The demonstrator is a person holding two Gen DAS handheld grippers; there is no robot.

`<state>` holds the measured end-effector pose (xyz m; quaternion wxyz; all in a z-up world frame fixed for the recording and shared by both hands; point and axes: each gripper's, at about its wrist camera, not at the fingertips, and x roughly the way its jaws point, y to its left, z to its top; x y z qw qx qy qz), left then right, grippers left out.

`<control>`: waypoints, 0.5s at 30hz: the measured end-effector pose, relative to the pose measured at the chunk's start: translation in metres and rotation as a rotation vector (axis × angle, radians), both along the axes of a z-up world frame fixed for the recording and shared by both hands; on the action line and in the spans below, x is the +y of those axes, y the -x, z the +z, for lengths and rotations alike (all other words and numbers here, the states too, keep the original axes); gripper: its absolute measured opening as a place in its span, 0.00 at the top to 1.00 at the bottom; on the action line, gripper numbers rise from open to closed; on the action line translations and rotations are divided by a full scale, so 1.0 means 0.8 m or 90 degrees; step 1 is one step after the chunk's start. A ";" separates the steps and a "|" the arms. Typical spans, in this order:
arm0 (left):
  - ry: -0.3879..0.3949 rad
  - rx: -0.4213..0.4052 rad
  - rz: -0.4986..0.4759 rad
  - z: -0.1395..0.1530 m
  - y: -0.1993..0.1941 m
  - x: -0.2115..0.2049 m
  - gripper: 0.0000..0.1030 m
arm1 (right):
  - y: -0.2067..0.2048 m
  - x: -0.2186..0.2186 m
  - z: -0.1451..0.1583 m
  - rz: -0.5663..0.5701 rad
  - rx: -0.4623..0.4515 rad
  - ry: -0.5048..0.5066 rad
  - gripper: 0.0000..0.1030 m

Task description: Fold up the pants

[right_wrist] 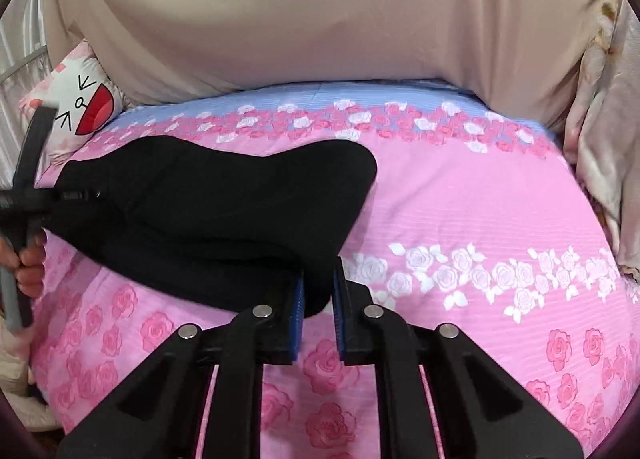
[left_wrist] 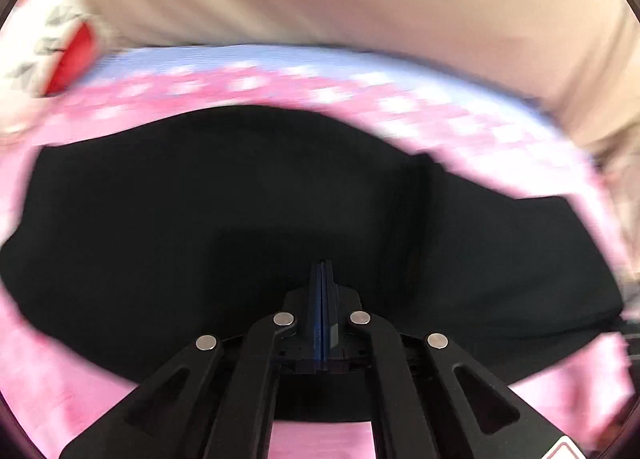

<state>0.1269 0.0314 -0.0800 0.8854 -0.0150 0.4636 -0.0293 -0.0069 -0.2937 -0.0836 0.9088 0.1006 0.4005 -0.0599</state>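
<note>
Black pants (right_wrist: pixel 220 199) lie bunched on a pink rose-print bed sheet (right_wrist: pixel 460 199). My right gripper (right_wrist: pixel 319 273) stands at their near corner. Its blue pads (right_wrist: pixel 298 299) are a little apart, with the black corner between them. In the left wrist view the pants (left_wrist: pixel 200 199) fill the blurred middle of the picture. My left gripper (left_wrist: pixel 323 265) is over them with its pads pressed together. From the right wrist view, the pants' far left end tapers into the left gripper (right_wrist: pixel 74 194), which a hand (right_wrist: pixel 30 267) holds.
A person in a beige top (right_wrist: pixel 320 19) stands close behind the bed's far edge. A pillow with a cartoon face (right_wrist: pixel 84 107) lies at the back left. Pale cloth (right_wrist: pixel 600 139) hangs at the right. The sheet (left_wrist: pixel 60 379) spreads bare to the right of the pants.
</note>
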 end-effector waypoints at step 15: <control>-0.049 -0.143 -0.049 0.058 0.109 0.002 0.33 | -0.075 0.081 0.071 0.075 -0.060 0.014 0.36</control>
